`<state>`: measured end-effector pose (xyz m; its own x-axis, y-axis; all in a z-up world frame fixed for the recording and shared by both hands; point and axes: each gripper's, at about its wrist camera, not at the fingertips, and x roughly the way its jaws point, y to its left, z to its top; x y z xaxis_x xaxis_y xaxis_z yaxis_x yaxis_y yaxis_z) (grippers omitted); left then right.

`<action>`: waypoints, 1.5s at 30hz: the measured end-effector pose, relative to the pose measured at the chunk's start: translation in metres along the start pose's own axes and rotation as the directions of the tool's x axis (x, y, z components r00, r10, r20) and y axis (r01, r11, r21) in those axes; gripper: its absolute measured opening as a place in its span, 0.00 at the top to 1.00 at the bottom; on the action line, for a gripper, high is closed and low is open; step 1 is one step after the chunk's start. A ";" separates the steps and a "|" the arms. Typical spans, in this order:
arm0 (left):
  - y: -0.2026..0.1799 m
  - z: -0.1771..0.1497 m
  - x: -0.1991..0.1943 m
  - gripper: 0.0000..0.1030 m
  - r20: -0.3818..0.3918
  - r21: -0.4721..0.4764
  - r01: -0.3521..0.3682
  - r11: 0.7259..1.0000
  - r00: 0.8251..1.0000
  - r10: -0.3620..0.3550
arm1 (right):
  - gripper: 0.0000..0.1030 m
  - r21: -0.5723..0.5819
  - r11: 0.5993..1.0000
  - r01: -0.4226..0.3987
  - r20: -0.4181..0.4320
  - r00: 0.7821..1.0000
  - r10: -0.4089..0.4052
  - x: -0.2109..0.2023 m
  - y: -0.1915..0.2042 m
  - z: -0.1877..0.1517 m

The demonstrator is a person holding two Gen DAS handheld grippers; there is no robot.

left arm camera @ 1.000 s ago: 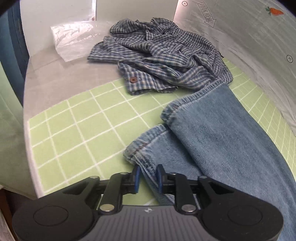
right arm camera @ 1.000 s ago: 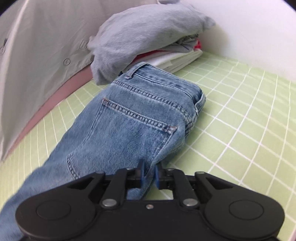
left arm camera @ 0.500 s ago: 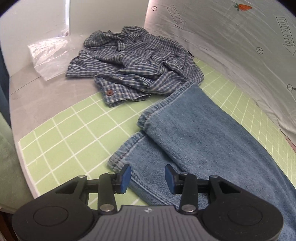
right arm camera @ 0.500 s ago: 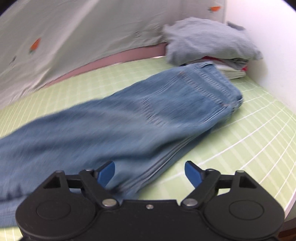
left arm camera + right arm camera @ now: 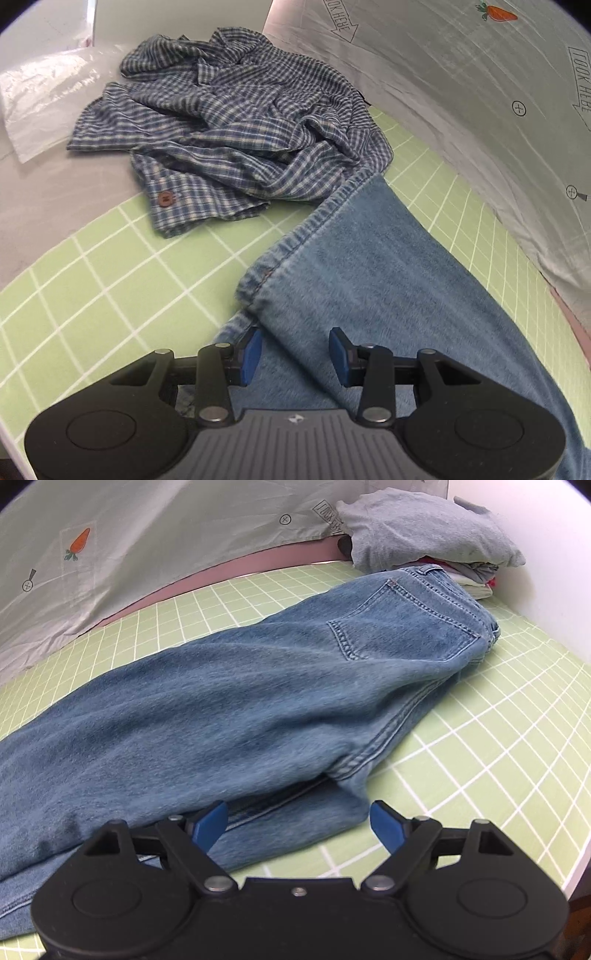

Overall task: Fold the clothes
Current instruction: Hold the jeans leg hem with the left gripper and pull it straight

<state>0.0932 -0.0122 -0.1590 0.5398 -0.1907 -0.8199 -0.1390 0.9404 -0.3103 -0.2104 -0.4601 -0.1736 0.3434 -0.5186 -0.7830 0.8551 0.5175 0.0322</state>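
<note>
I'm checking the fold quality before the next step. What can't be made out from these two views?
- Left wrist: the far corner of the jeans hem lies under the plaid shirt.
- Right wrist: the folded pile is mostly covered by the grey garment.
- Right wrist: the lower leg is hidden under the upper.

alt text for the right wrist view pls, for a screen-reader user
Blue jeans lie folded lengthwise on a green grid mat, back pocket up, waistband toward a stack of folded clothes at the far corner. The right gripper is open at the jeans' near edge, holding nothing.
</note>
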 end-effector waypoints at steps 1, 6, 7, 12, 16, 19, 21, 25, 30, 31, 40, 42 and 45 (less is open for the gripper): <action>-0.001 0.001 0.004 0.60 -0.007 -0.001 -0.005 1.000 1.000 0.005 | 0.18 0.000 1.000 0.005 0.001 1.000 -0.005 -0.001 0.002 0.000; -0.001 0.006 0.010 0.90 0.002 0.007 0.011 1.000 1.000 -0.011 | 0.17 -0.011 1.000 0.023 0.018 1.000 -0.023 -0.010 0.006 0.003; -0.001 0.007 0.008 0.94 0.009 0.011 0.014 1.000 1.000 -0.014 | 0.17 -0.011 1.000 0.026 0.019 0.999 -0.026 -0.011 0.006 0.002; -0.006 0.008 -0.025 0.96 0.094 0.044 0.052 0.998 0.994 -0.056 | 0.17 0.005 1.000 0.025 -0.002 1.000 -0.025 -0.010 -0.001 -0.006; -0.010 0.006 -0.072 0.96 0.186 0.037 0.107 0.994 0.976 -0.112 | 0.17 -0.014 1.000 0.013 -0.006 1.000 -0.013 -0.012 -0.004 -0.011; -0.001 -0.007 -0.092 0.97 0.209 -0.006 0.108 0.994 0.972 -0.104 | 0.17 -0.048 0.999 0.004 -0.007 1.000 -0.004 -0.015 -0.005 -0.013; 0.007 -0.022 -0.085 0.97 0.176 -0.020 0.062 0.998 0.983 -0.058 | 0.17 -0.068 0.998 0.000 -0.010 1.000 -0.001 -0.015 -0.007 -0.013; 0.029 -0.051 -0.055 0.96 0.075 -0.062 -0.014 0.998 0.997 0.018 | 0.17 -0.113 0.994 -0.005 -0.019 1.000 0.003 -0.012 -0.007 -0.012; 0.036 -0.062 -0.045 0.96 0.035 -0.080 -0.030 0.996 0.999 0.032 | 0.16 -0.168 0.986 0.005 -0.006 1.000 -0.006 -0.009 -0.004 -0.005; 0.037 -0.062 -0.044 0.96 0.034 -0.082 -0.031 0.996 0.999 0.034 | 0.16 -0.180 0.984 0.011 -0.003 1.000 -0.012 -0.007 -0.003 -0.004; 0.034 -0.061 -0.038 0.95 0.022 -0.075 -0.055 0.996 0.998 0.057 | 0.12 -0.399 0.908 0.125 0.063 0.992 -0.109 0.017 0.014 0.001; 0.033 -0.061 -0.038 0.95 0.020 -0.076 -0.059 0.995 0.998 0.061 | 0.08 -0.447 0.879 0.165 0.116 0.985 -0.126 0.020 0.021 0.001; 0.033 -0.060 -0.038 0.95 0.022 -0.090 -0.062 0.994 0.998 0.065 | 0.10 -0.436 0.878 0.199 0.167 0.976 -0.138 0.022 0.022 0.009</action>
<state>0.0181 0.0094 -0.1674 0.5478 -0.1234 -0.8274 -0.2461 0.9215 -0.3004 -0.1803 -0.4660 -0.1845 0.2817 -0.6913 -0.6654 0.6492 0.6479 -0.3984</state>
